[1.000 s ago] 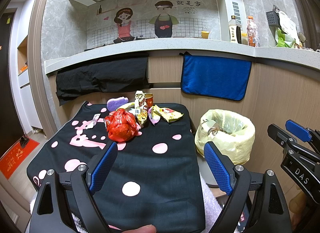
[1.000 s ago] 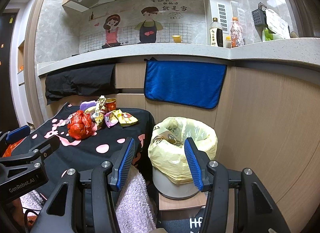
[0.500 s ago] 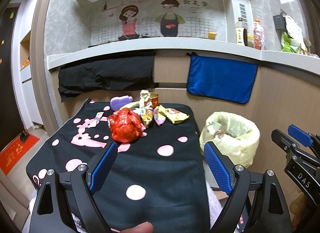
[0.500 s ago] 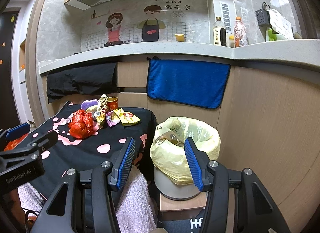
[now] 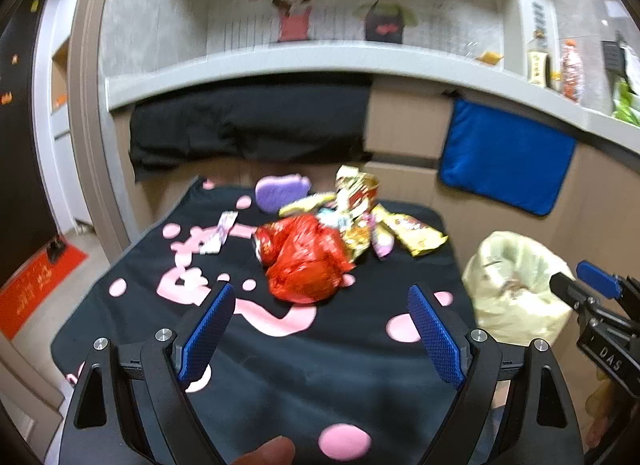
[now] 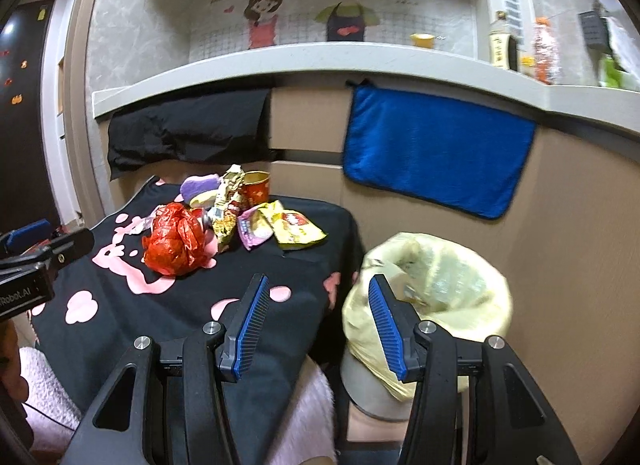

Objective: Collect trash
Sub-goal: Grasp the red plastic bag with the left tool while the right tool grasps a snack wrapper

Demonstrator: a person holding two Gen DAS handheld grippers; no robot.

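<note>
A crumpled red plastic bag (image 5: pixel 306 261) (image 6: pixel 176 243) lies on the black, pink-spotted tablecloth (image 5: pixel 280 377) (image 6: pixel 168 305). Behind it sits a heap of wrappers: a yellow snack packet (image 5: pixel 416 233) (image 6: pixel 294 227), a pink packet (image 6: pixel 254 229), a gold wrapper (image 6: pixel 228 201), a red cup (image 6: pixel 256 187) and a purple sponge (image 5: pixel 280 189). A bin lined with a yellow bag (image 5: pixel 516 285) (image 6: pixel 432 297) stands right of the table. My left gripper (image 5: pixel 320 309) is open, short of the red bag. My right gripper (image 6: pixel 318 301) is open and empty, over the table's right edge beside the bin.
A wooden counter front with a blue towel (image 6: pixel 436 153) and a black cloth (image 5: pixel 248 125) rises behind the table. Bottles (image 6: pixel 500 45) stand on the countertop. A pink fluffy cover (image 6: pixel 296 417) hangs below the tablecloth. A fingertip (image 5: pixel 264 453) shows at the bottom edge.
Both grippers have moved forward toward the table; the red bag, wrappers and bin appear larger and nearer. Both jaws stay as wide as before.
</note>
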